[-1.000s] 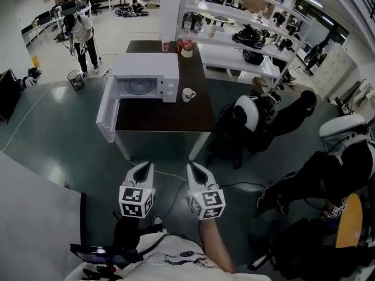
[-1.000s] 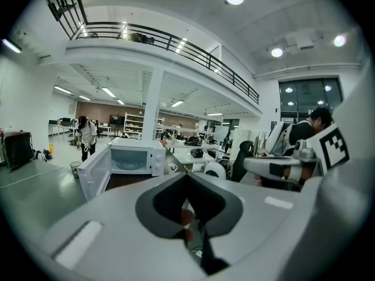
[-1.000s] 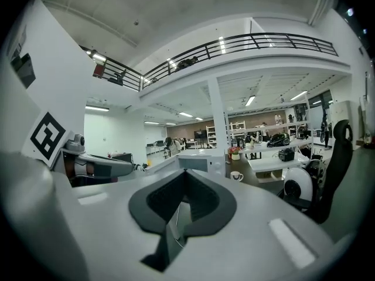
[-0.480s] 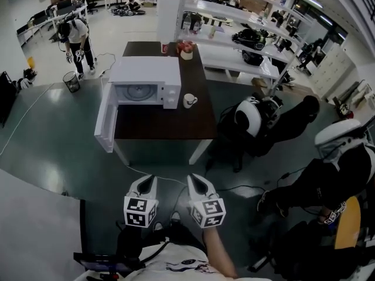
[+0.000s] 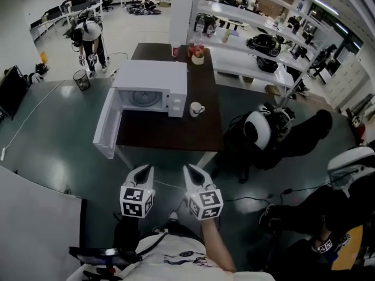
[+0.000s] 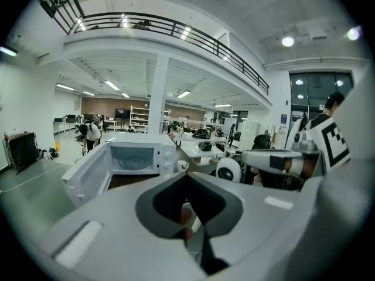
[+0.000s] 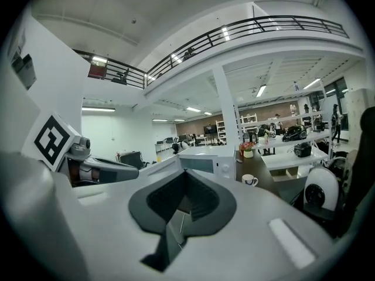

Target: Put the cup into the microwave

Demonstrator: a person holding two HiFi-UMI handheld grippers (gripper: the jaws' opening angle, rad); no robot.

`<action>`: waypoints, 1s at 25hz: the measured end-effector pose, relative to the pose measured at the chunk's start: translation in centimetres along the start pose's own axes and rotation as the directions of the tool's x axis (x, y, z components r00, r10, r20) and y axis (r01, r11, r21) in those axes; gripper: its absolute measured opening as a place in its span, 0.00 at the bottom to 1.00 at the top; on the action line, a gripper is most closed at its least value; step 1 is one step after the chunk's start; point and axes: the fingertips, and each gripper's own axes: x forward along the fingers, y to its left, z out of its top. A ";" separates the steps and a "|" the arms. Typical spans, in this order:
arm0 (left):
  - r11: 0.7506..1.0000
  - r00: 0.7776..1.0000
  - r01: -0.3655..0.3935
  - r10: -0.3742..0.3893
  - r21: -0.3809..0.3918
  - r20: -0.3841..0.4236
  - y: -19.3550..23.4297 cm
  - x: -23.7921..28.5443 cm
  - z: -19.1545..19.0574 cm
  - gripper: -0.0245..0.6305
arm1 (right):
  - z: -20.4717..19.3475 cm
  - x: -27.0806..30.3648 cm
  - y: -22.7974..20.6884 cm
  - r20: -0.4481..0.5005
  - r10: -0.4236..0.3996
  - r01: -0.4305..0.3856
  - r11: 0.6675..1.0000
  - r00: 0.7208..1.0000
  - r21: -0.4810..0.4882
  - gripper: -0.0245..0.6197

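Observation:
A white cup (image 5: 196, 108) stands on the dark brown table (image 5: 170, 133), just right of the white microwave (image 5: 149, 86). The microwave's door (image 5: 107, 126) hangs open to the left and its cavity shows an empty turntable. Both grippers are held side by side in front of the table's near edge, well short of it. My left gripper (image 5: 146, 168) is shut and empty, and so is my right gripper (image 5: 188, 168). The left gripper view shows the microwave (image 6: 140, 157) and cup (image 6: 182, 165) ahead. In the right gripper view the cup (image 7: 249, 180) stands right of the microwave (image 7: 205, 163).
A black-and-white seated figure (image 5: 261, 130) sits close to the table's right side, another (image 5: 351, 168) further right. A person (image 5: 91, 37) stands at back left beside a bin (image 5: 82, 79). A red can (image 5: 174, 51) and a bowl (image 5: 198, 54) sit at the table's far end.
The table and microwave have drawn nearer and lower in the head view as I moved toward them. Both grippers stay shut and side by side.

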 end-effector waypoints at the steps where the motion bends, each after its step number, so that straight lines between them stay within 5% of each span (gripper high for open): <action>1: 1.000 1.000 -0.003 0.004 -0.009 0.013 0.0 0.8 0.7 0.04 | 0.5 0.4 -0.6 0.008 0.003 -0.003 1.000 1.000 -0.001 0.04; 15: 0.997 1.000 0.004 -0.005 -0.078 -0.014 0.0 7.4 2.8 0.04 | 1.3 4.8 -6.0 -0.012 0.035 -0.034 0.999 0.999 0.036 0.04; 25: 0.995 0.999 0.011 -0.015 -0.099 -0.037 4.1 11.7 3.9 0.04 | 1.8 10.1 -6.6 -0.040 0.041 -0.040 0.999 0.998 0.036 0.04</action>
